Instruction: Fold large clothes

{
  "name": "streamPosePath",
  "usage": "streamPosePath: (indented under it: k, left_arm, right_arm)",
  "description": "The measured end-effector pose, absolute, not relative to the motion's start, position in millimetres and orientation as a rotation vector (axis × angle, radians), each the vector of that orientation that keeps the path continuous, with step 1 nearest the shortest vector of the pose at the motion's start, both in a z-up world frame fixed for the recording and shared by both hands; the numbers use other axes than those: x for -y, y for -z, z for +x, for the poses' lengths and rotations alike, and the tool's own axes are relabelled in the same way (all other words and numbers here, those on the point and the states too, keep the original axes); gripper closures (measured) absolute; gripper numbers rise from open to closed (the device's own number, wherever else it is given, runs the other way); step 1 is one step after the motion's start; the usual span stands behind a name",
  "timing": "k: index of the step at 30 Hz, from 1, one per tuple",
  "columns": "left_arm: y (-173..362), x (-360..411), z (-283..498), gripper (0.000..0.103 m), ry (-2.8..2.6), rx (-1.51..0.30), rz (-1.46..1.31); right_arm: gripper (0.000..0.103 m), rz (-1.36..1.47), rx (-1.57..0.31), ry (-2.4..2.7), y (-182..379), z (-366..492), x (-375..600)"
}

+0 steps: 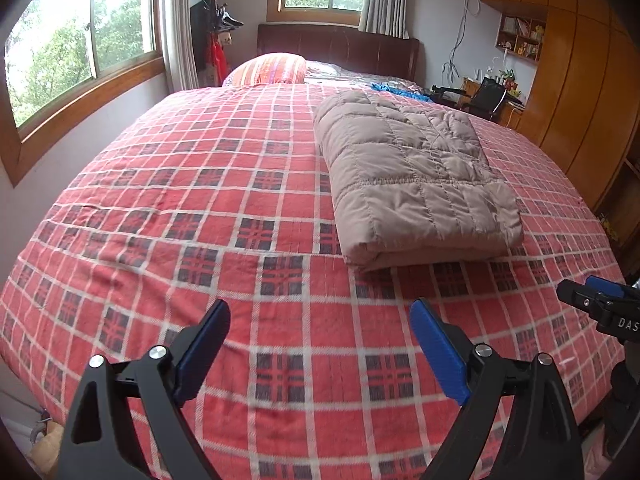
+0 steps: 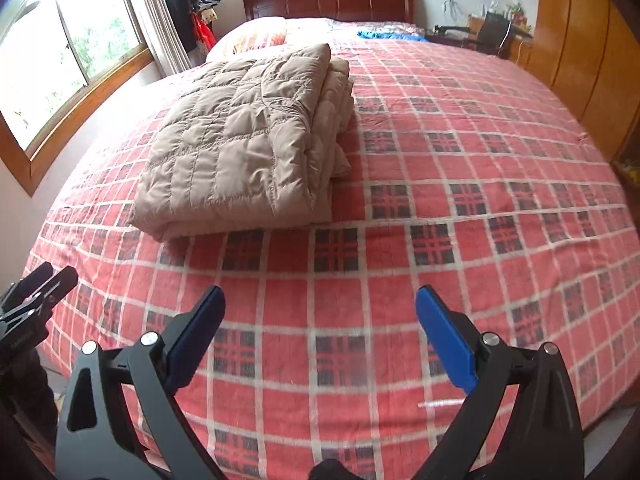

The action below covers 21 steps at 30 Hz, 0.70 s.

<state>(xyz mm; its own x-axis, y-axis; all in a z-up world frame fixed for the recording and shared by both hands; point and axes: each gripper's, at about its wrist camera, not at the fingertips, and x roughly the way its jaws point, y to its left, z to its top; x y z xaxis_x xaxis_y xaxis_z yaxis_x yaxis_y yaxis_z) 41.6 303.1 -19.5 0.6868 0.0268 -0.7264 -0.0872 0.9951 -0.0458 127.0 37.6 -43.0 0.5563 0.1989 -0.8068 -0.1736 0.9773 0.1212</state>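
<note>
Both grippers, left gripper and right gripper, hovered with fingers apart, empty, above the plaid bedspread. Ahead lay the folded quilted jacket, lengthwise toward the headboard, between both.

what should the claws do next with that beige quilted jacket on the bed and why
Probably nothing more than pull back. The beige quilted jacket already lies as a compact stacked rectangle on the plaid bedspread, and both the left claw and right claw are open, empty and short of it.
</note>
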Motion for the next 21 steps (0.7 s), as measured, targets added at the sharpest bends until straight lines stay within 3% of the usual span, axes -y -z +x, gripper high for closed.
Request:
streamPosePath:
  k: [21]
  left_arm:
    - [-8, -282, -9, 0.011, -0.071, -0.746, -0.032]
  right_arm:
    - [0.007, -0.018, -0.887, -0.213, 17, 67, -40]
